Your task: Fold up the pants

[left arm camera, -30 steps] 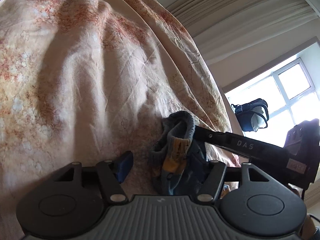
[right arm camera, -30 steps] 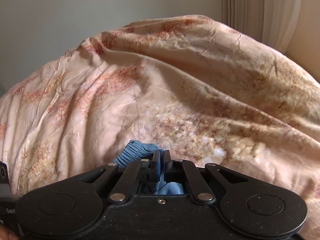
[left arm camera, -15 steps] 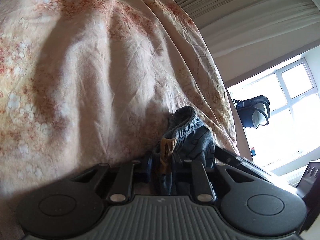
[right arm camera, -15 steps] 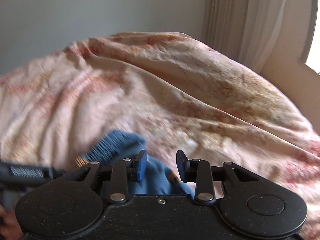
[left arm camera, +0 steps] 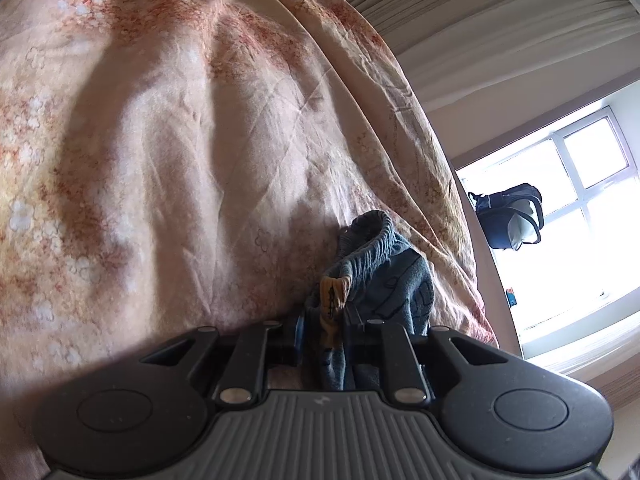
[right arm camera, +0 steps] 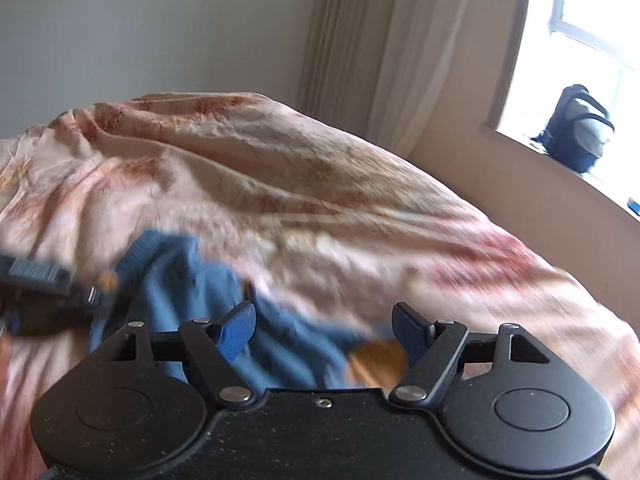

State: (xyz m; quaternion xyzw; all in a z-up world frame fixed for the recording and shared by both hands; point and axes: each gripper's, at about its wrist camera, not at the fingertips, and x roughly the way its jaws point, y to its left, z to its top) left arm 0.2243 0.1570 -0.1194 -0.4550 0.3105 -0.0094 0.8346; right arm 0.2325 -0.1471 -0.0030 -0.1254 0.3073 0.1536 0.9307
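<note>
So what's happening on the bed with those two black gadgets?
A person is folding small blue pants on a floral bedspread, using handheld tongs instead of bare hands. The left tongs are clamped on the bunched waistband. The right tongs have just been opening; their pads are wide apart with nothing pinched, and the pants lie on the bed under them. The pants are still crumpled, not yet folded.

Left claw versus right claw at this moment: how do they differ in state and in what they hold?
The left claw is pinched shut on the blue pants at the waistband; the right claw stands wide open, gripping nothing, its jaws having just been opening. The left wrist view is sharp, the right wrist view smeared. Both point at the pants on the floral bedspread.
</note>
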